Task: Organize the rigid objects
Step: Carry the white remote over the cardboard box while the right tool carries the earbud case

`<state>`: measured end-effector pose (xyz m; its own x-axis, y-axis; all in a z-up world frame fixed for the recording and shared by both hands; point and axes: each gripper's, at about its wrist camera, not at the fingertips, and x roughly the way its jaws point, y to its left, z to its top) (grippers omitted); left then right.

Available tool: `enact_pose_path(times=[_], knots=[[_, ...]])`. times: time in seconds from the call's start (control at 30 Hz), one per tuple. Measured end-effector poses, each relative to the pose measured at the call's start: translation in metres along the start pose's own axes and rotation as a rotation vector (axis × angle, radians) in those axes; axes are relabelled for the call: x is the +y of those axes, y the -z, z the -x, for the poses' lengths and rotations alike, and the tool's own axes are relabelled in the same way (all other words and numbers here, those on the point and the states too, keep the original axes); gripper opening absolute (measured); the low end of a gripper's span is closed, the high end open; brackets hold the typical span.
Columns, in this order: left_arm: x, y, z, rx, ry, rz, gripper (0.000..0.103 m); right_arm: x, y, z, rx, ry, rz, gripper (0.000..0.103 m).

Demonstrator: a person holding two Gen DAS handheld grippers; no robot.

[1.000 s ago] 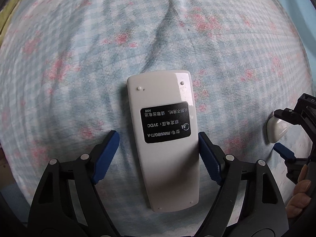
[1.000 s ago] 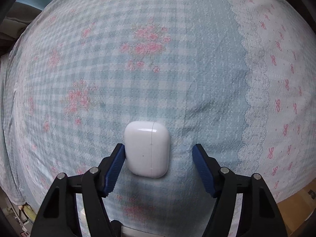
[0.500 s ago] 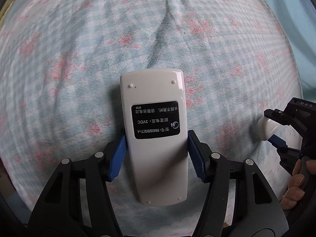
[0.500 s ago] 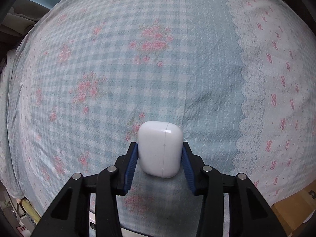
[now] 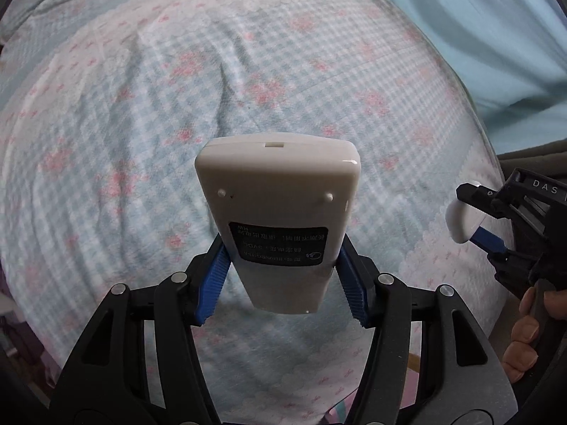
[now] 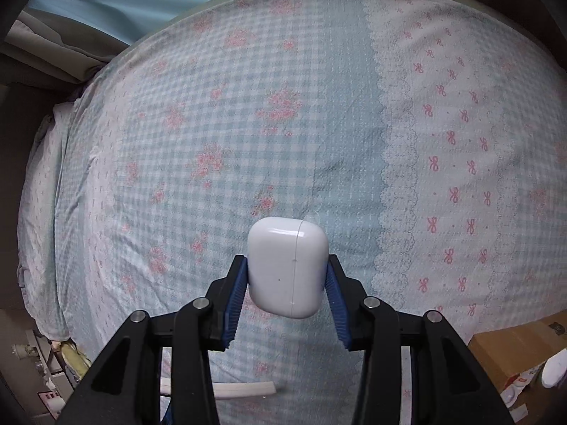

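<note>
I hold the white remote point(image 5: 278, 212) label-side up, raised off the bed; the glossy white earbud case point(image 6: 287, 265) likewise.

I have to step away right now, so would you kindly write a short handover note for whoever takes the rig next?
Left gripper: shut on the white remote, held label side up above the checked bedsheet.
Right gripper: shut on the white earbud case, also clear of the sheet.
Done: both items are grasped and lifted.
Left: set each one down in its place; no target spot shows in either view.
</note>
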<state>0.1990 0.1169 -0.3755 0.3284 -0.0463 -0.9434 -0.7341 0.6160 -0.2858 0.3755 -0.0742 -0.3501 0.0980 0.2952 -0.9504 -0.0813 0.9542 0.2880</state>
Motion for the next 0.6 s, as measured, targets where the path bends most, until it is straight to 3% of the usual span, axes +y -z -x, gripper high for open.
enact_pose_path(times=[0.27, 0.43, 0.6], knots=[[-0.040, 0.007, 0.063, -0.062, 0.060, -0.135, 0.055, -0.016, 0.033, 0.091, -0.134, -0.061, -0.015, 0.040], [-0.080, 0.017, 0.104, -0.099, 0.117, -0.286, 0.055, -0.054, 0.068, 0.155, -0.211, -0.077, -0.045, 0.040], [-0.123, 0.053, 0.148, -0.105, 0.188, -0.462, 0.055, -0.107, 0.108, 0.210, -0.282, -0.048, -0.077, 0.040]])
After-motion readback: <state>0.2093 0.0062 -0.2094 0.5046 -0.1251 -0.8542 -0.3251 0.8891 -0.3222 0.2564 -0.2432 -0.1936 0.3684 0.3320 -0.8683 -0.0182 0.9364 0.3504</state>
